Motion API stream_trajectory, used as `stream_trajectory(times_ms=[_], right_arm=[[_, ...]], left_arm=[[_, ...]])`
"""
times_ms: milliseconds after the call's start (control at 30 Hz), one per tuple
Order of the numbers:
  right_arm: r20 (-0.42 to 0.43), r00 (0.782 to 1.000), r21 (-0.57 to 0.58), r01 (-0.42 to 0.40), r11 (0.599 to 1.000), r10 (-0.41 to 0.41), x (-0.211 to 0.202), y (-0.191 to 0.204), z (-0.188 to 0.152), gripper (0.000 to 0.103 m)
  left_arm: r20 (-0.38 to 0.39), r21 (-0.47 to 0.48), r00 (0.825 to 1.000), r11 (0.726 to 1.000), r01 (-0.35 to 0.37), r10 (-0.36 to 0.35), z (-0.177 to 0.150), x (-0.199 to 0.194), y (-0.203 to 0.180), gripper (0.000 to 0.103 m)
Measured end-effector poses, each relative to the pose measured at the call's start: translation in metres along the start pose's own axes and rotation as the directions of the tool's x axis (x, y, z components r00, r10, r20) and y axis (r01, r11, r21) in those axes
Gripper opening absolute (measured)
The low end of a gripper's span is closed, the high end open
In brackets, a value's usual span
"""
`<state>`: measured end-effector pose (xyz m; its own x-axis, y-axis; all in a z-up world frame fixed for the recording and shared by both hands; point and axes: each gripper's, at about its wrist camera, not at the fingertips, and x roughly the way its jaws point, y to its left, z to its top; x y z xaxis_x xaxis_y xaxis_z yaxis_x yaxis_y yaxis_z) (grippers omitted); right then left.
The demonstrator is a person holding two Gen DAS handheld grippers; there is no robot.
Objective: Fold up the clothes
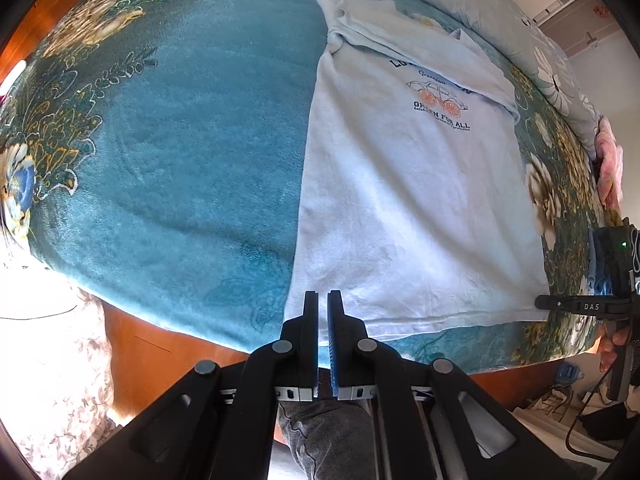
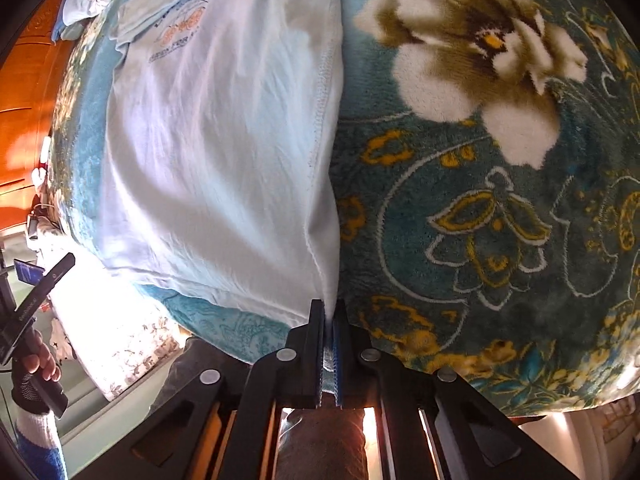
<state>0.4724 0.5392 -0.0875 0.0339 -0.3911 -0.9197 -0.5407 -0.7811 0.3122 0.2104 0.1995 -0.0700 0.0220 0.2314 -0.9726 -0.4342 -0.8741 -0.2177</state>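
A pale blue T-shirt (image 1: pixel 412 200) with a printed car graphic lies on a teal floral blanket (image 1: pixel 180 140), its sides folded in to a long panel. My left gripper (image 1: pixel 323 300) is shut and empty, just above the shirt's near left hem corner. My right gripper (image 2: pixel 330 308) is shut on the shirt's near right hem corner (image 2: pixel 329 280); the shirt (image 2: pixel 208 140) stretches away from it. The right gripper also shows at the right edge of the left wrist view (image 1: pixel 576 304). The left gripper, hand-held, shows in the right wrist view (image 2: pixel 36 300).
The blanket (image 2: pixel 500 200) covers a bed with an orange wooden frame (image 1: pixel 168 344). A light floral quilt (image 1: pixel 560 72) lies bunched along the far side. A floral sheet (image 1: pixel 52 360) hangs at the near left. Clutter sits on the floor at right (image 1: pixel 568 392).
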Motion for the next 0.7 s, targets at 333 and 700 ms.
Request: stream_trajectory(times_ms=[333, 700], right_arm=[[-0.001, 1.0, 0.007, -0.019, 1.0, 0.019, -0.018, -0.003, -0.008, 0.004], [0.011, 0.999, 0.051, -0.043, 0.998, 0.043, -0.021, -0.015, -0.02, 0.004]], left_arm=[[-0.037, -0.131, 0.987, 0.98, 0.152, -0.158, -0.005, 0.021, 0.029, 0.017], [-0.134, -0.112, 0.986, 0.99, 0.083, -0.098, -0.014, 0.069, 0.028, 0.05]])
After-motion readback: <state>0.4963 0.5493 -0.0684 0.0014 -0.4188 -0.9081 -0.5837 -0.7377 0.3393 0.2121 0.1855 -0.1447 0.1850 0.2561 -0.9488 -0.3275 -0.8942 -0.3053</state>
